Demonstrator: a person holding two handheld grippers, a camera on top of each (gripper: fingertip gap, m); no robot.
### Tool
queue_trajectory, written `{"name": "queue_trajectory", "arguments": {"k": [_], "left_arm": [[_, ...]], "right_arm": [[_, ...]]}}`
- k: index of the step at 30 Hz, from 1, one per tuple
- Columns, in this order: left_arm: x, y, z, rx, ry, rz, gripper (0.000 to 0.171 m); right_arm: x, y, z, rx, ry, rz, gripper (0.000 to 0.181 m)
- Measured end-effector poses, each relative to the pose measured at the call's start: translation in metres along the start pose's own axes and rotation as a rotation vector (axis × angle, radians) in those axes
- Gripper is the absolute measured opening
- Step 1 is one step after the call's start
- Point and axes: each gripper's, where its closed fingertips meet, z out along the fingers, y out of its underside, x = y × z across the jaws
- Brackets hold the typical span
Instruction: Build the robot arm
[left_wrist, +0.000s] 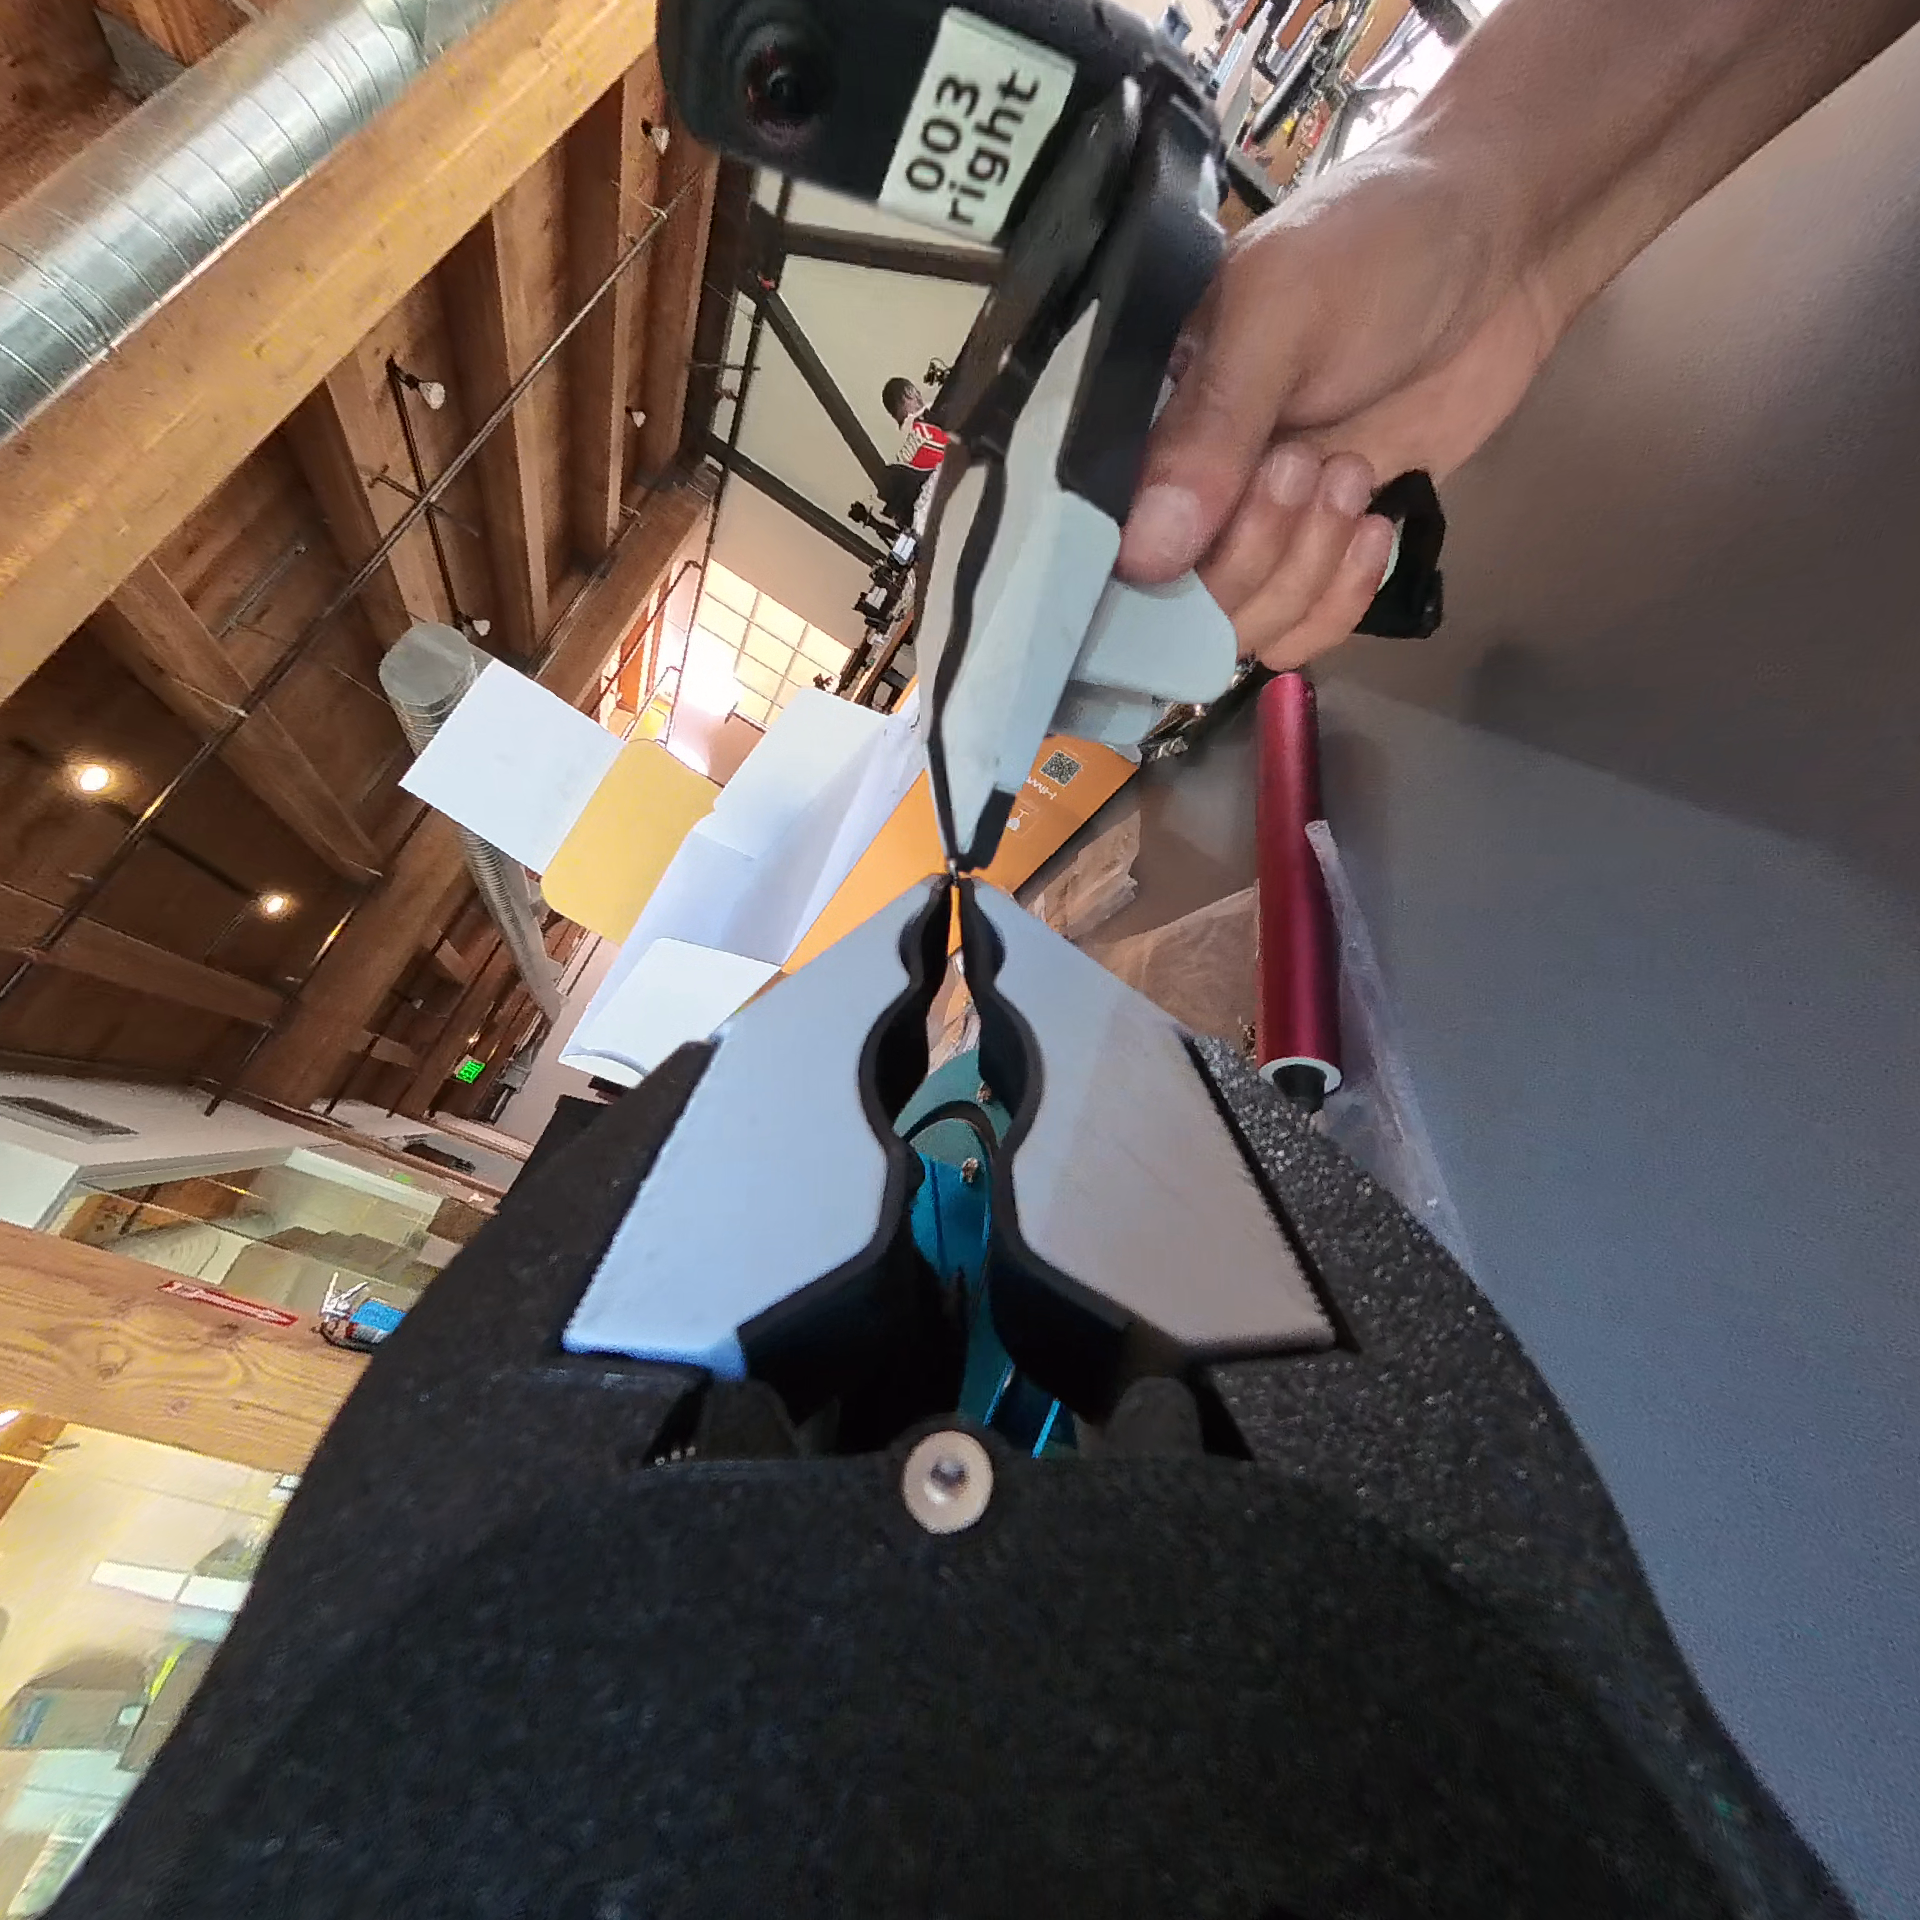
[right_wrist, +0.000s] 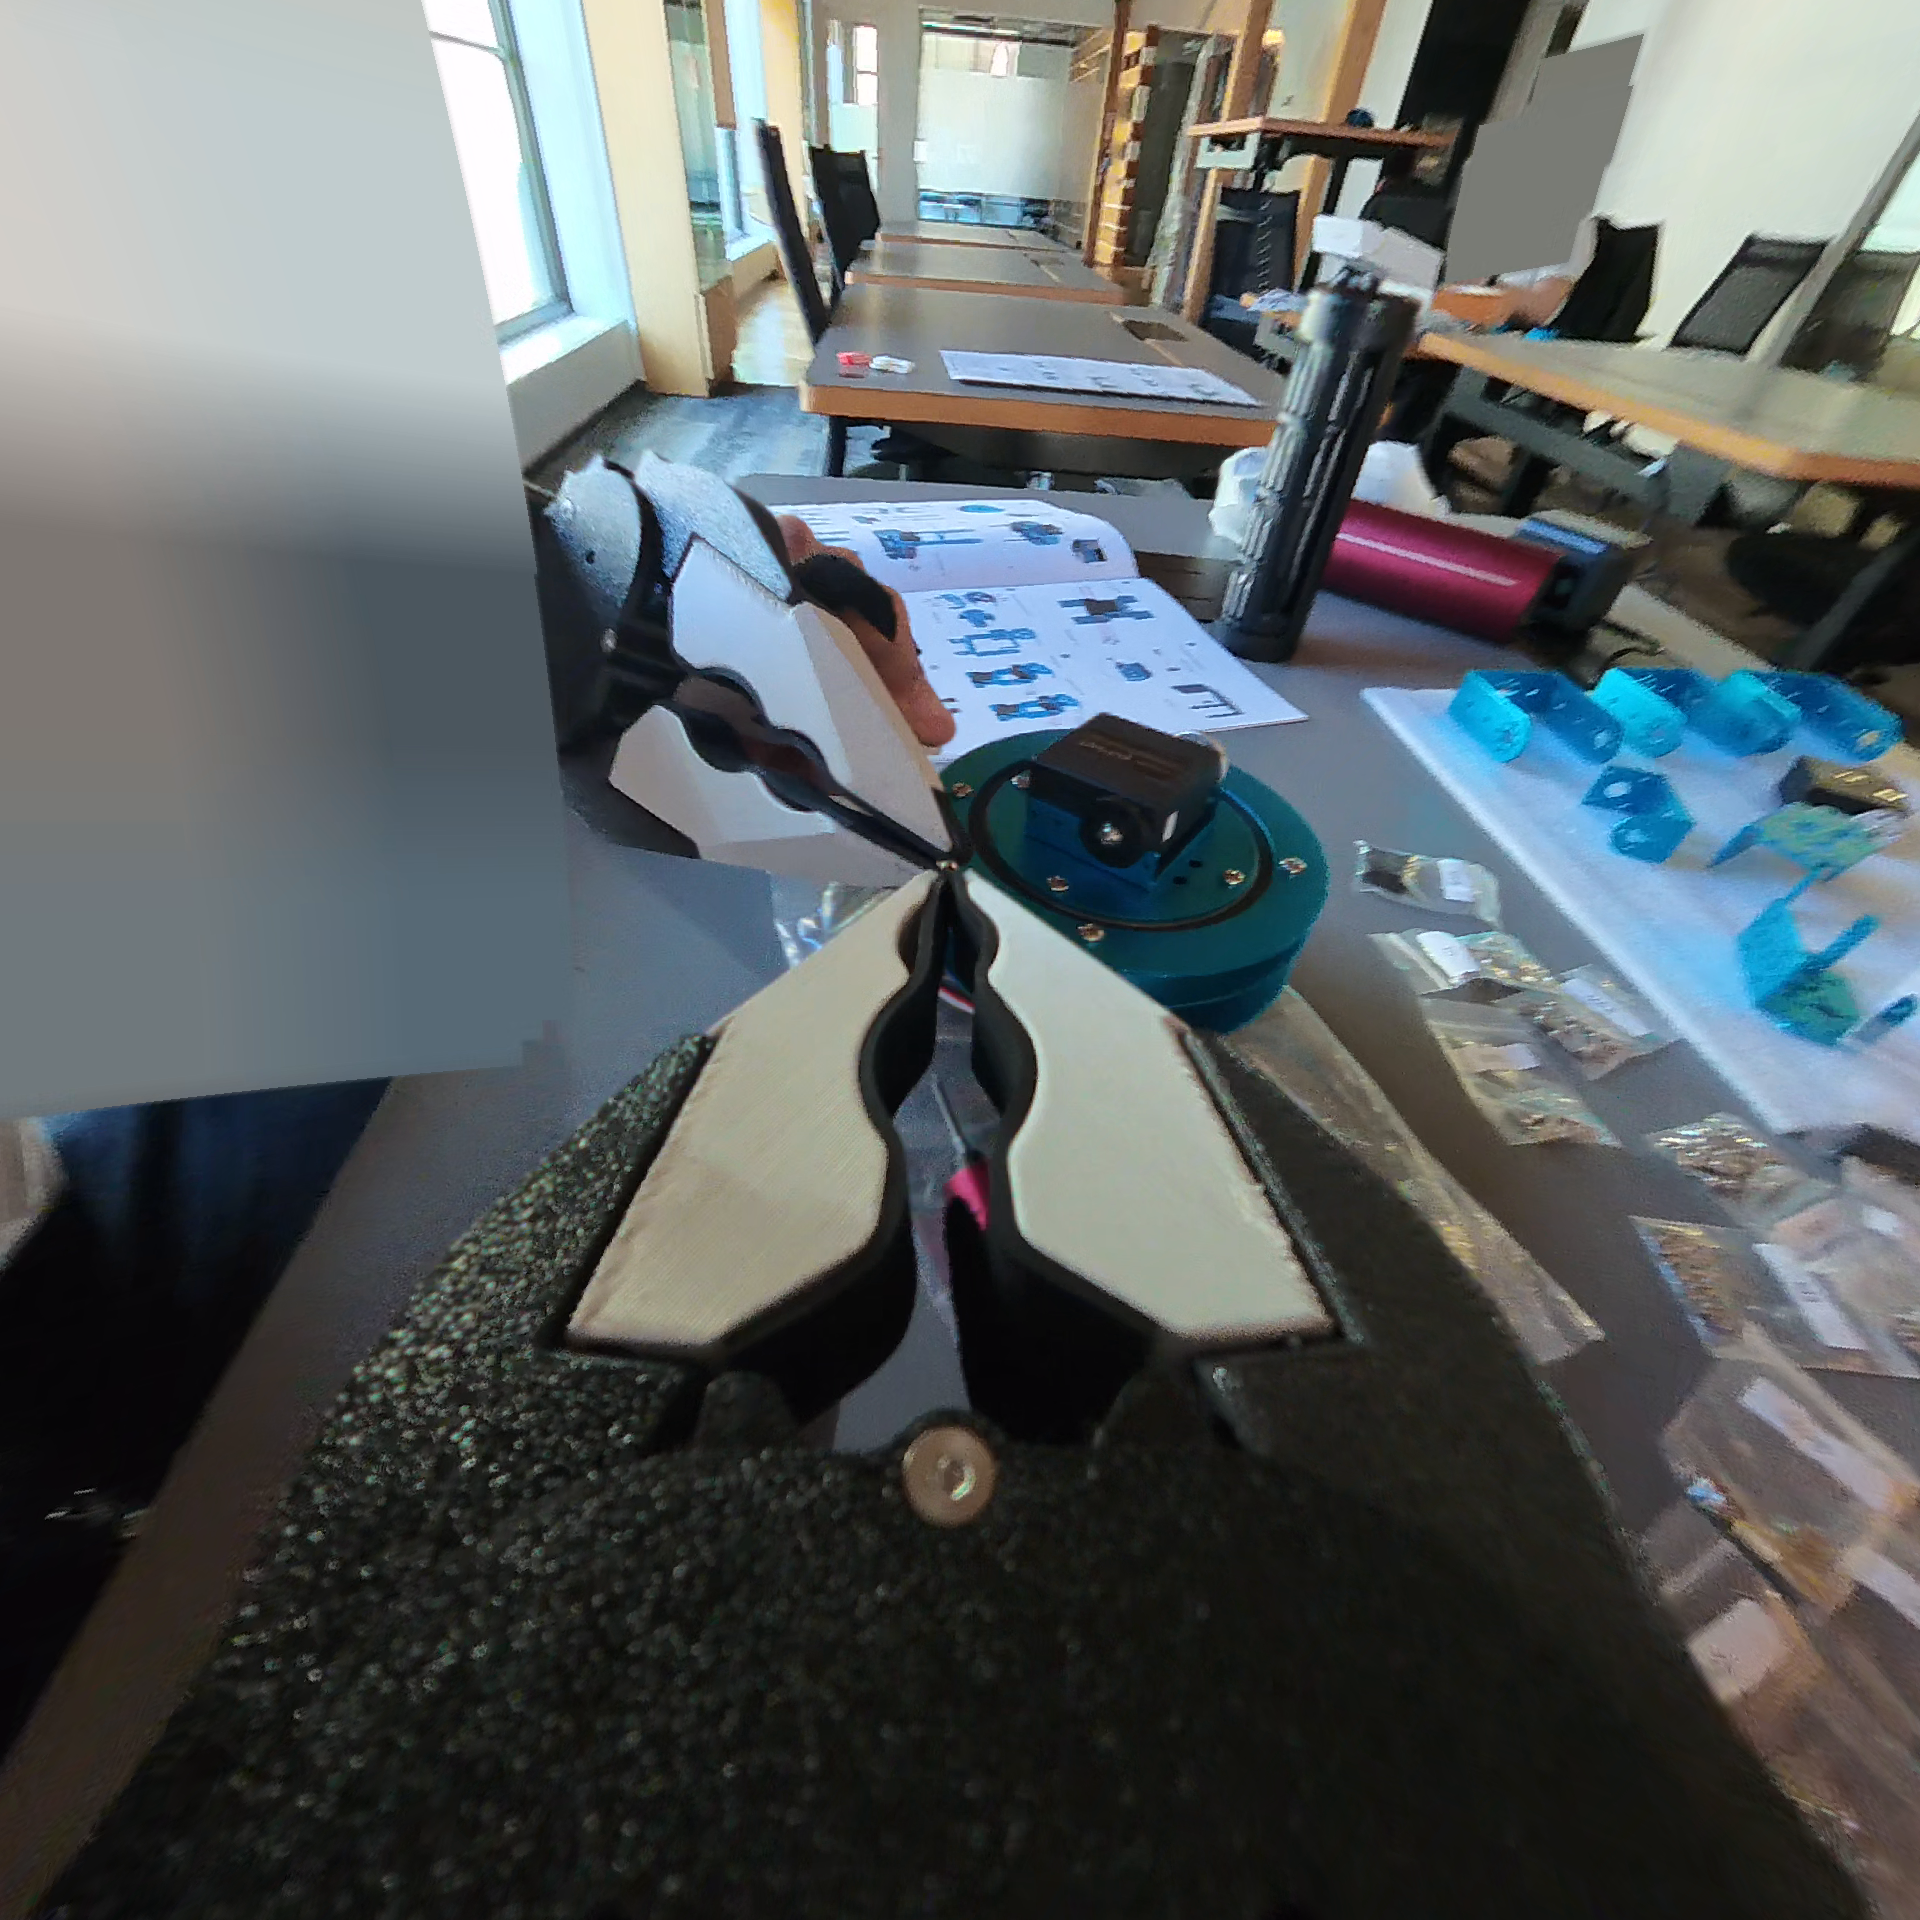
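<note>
My left gripper (left_wrist: 954, 883) is shut, fingertips together, pointing upward. My right gripper (left_wrist: 971, 857), held by a hand (left_wrist: 1351, 364), comes down from above and is shut too. The two tips meet point to point on a tiny shiny speck (right_wrist: 948, 861); I cannot tell what it is or which gripper holds it. In the right wrist view my right gripper (right_wrist: 948, 875) meets the left gripper (right_wrist: 935, 854) just in front of a teal round base (right_wrist: 1195, 935) carrying a black servo (right_wrist: 1127, 774). The base shows between my left fingers (left_wrist: 940, 1143).
An open manual (right_wrist: 1039, 613) lies behind the base. A black ribbed cylinder (right_wrist: 1309, 488) and a red tube (right_wrist: 1434, 566) stand farther back. Blue brackets (right_wrist: 1662, 717) sit on a white tray (right_wrist: 1455, 748) at right. Bags of small hardware (right_wrist: 1507, 997) lie on the grey table (right_wrist: 675, 935). Only a small space, under 4 cm, lies between the two pairs of fingers.
</note>
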Motion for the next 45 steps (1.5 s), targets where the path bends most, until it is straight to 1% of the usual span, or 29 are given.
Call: {"name": "queue_trajectory", "arguments": {"k": [4, 9, 11, 15, 24, 31, 36, 39, 45], "left_arm": [[0.001, -0.001, -0.001, 0.008, 0.016, -0.006, 0.0], [0.004, -0.003, -0.002, 0.029, 0.031, 0.018, 0.0], [0.006, -0.005, -0.003, 0.043, 0.04, 0.035, 0.0], [0.009, -0.008, -0.004, 0.056, 0.047, 0.05, 0.0], [0.011, -0.007, -0.004, 0.051, 0.052, 0.06, 0.0], [0.011, -0.006, -0.004, 0.043, 0.013, 0.164, 0.0], [0.009, -0.005, -0.005, 0.034, -0.027, 0.242, 0.0], [0.009, -0.003, -0.005, 0.028, -0.018, 0.23, 0.0], [0.008, 0.002, -0.003, 0.01, 0.01, 0.129, 0.001]], "right_arm": [[0.001, 0.003, 0.001, -0.009, 0.019, -0.043, 0.0], [-0.007, 0.003, -0.002, 0.009, -0.091, 0.063, 0.001], [-0.008, 0.002, -0.004, 0.019, -0.121, 0.096, 0.005], [-0.015, 0.003, -0.004, 0.004, -0.168, 0.108, 0.004], [-0.015, 0.006, -0.002, -0.002, -0.157, 0.097, 0.002], [-0.015, 0.005, -0.001, 0.004, -0.178, 0.152, 0.002], [-0.014, 0.004, 0.0, 0.029, -0.221, 0.287, 0.001], [-0.013, 0.005, 0.002, 0.028, -0.211, 0.29, 0.001], [-0.006, 0.008, 0.002, 0.018, -0.134, 0.182, 0.001]]}}
